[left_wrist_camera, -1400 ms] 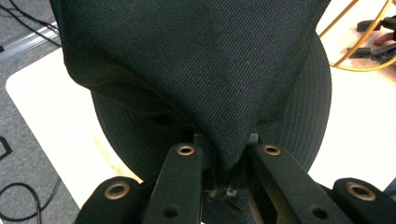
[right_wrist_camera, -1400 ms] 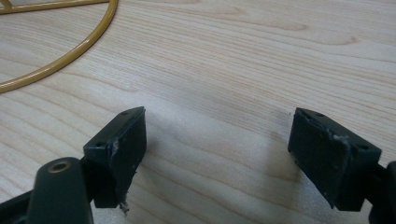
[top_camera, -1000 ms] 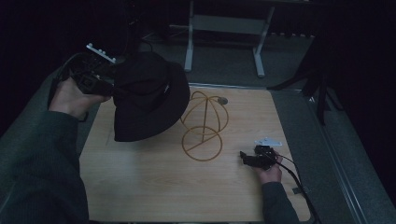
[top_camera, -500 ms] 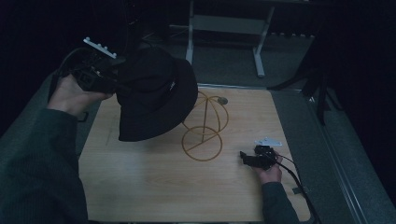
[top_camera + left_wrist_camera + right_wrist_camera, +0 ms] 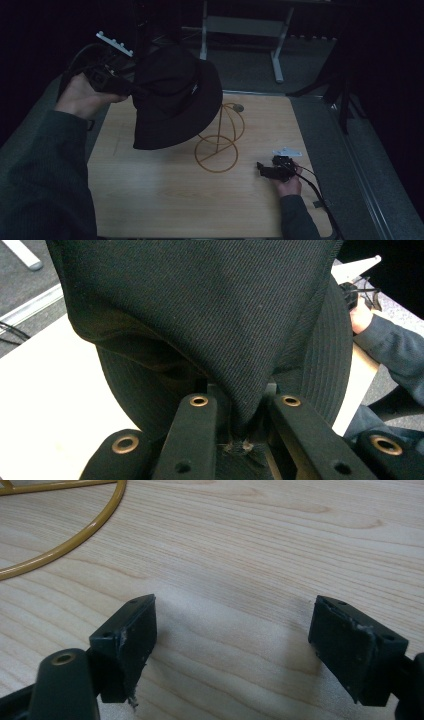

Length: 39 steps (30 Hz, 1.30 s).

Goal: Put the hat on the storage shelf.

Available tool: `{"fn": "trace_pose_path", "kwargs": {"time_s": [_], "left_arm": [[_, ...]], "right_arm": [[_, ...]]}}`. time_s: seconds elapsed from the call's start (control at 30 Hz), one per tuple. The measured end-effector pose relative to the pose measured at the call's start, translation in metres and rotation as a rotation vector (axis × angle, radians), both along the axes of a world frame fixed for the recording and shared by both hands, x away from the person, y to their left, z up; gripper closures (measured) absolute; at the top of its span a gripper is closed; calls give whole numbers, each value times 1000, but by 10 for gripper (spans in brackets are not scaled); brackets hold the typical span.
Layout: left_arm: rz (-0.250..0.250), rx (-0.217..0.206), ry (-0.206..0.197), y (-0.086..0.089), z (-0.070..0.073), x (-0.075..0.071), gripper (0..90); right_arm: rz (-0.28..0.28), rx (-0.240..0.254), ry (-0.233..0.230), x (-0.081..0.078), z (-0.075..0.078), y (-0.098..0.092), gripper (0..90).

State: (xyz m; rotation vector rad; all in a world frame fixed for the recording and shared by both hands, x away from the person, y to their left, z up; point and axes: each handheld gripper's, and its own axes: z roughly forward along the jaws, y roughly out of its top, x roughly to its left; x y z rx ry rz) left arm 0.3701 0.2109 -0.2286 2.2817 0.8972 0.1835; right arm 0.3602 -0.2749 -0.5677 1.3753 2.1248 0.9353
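lifted rightward, black bucket hat [image 5: 172, 102] pinched in left fingers [image 5: 197, 427] hangs over wire stand [image 5: 220, 135]; right fingers [image 5: 127, 640] wide

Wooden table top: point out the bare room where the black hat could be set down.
Bare wood lies along the wooden table top's near edge, left of the right hand-held gripper, and under the lifted black fabric bucket hat. It is crowded at the yellow wire hat stand.

hat [image 5: 172, 102] above table [image 5: 150, 200] (left of wire stand [image 5: 220, 142]); right claw [image 5: 261, 170] right of stand.
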Motion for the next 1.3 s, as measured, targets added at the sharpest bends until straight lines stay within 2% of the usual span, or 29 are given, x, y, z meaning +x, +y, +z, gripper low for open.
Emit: {"fn": "trace_pose_path", "kwargs": {"time_s": [0.27, 0.93, 1.07, 1.27, 1.3], "left_arm": [[-23, 16, 0, -14, 4, 3, 857], [-82, 53, 16, -49, 0, 7, 857], [-93, 80, 19, -58, -2, 9, 856], [-108, 93, 18, -70, -2, 10, 856], [-117, 104, 15, -78, -2, 11, 856]], "right_arm": [[1, 0, 0, 0, 0, 0, 192], [1, 3, 2, 1, 0, 1, 192], [3, 1, 2, 1, 0, 1, 192], [4, 0, 2, 1, 0, 1, 192], [4, 0, 2, 1, 0, 1, 192]]}}
